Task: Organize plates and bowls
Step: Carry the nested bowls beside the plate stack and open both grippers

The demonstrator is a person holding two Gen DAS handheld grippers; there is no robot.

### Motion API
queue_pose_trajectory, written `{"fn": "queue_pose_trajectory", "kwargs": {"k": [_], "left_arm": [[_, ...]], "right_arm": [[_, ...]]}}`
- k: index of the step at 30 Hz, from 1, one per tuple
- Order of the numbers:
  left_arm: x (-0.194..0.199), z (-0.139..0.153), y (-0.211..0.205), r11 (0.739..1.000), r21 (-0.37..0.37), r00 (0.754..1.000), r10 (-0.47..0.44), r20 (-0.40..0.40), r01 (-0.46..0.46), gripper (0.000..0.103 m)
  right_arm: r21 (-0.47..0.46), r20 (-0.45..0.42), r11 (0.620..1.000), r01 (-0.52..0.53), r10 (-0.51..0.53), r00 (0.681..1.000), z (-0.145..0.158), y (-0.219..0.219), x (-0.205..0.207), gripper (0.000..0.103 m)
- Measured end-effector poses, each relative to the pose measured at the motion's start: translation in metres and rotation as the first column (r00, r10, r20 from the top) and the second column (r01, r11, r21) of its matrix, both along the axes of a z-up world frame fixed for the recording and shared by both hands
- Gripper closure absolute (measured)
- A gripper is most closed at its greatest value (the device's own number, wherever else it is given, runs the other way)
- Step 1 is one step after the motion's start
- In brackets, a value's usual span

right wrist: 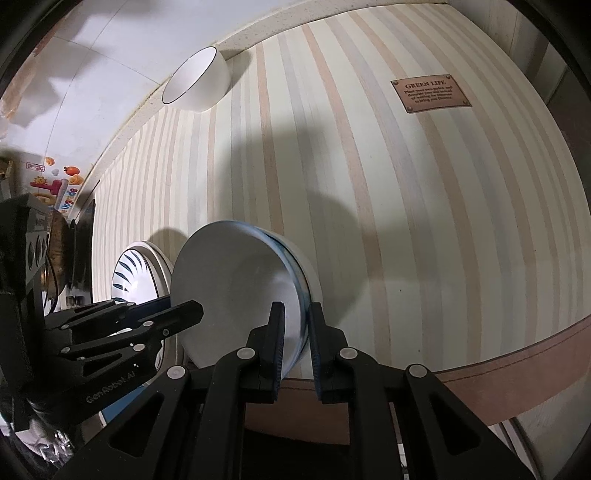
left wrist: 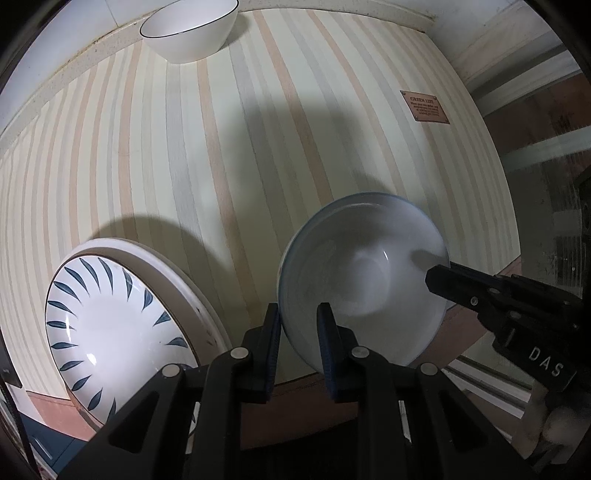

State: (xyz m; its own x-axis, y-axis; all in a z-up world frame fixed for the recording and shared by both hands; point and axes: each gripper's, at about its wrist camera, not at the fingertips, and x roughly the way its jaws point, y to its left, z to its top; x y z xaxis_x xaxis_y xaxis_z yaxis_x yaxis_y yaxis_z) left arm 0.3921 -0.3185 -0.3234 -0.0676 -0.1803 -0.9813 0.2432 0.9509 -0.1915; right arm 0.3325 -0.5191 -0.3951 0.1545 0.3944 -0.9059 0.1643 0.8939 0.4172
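Observation:
A white bowl with a blue rim (left wrist: 354,273) is held above the striped table near its front edge. My left gripper (left wrist: 299,343) is shut on its near-left rim. My right gripper (right wrist: 295,343) is shut on the bowl's (right wrist: 236,280) other rim and shows as a black finger (left wrist: 465,284) in the left wrist view. A white plate with blue leaf marks (left wrist: 110,325) lies on a larger white plate at the front left. A second white bowl with a thin dark rim (left wrist: 192,33) stands at the table's far edge, and also shows in the right wrist view (right wrist: 199,85).
The table has a striped cloth (left wrist: 258,147) with a brown label (right wrist: 430,95) at the far right. A pale wall runs behind it. Clutter with colourful stickers (right wrist: 55,184) sits off the table's left side.

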Motion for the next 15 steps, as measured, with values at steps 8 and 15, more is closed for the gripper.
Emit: {"fn": "queue_pose_trajectory", "kwargs": {"k": [8, 15], "left_arm": [[0.003, 0.036, 0.015, 1.0, -0.022, 0.998, 0.012, 0.062, -0.011, 0.085], [0.028, 0.068, 0.032, 0.996, -0.066, 0.992, 0.066, 0.109, -0.059, 0.084]], "right_arm": [[-0.004, 0.008, 1.0, -0.001, 0.001, 1.0, 0.017, -0.004, 0.0, 0.087], [-0.028, 0.01, 0.999, -0.033, 0.034, 0.999, 0.049, -0.002, 0.015, 0.081]]}}
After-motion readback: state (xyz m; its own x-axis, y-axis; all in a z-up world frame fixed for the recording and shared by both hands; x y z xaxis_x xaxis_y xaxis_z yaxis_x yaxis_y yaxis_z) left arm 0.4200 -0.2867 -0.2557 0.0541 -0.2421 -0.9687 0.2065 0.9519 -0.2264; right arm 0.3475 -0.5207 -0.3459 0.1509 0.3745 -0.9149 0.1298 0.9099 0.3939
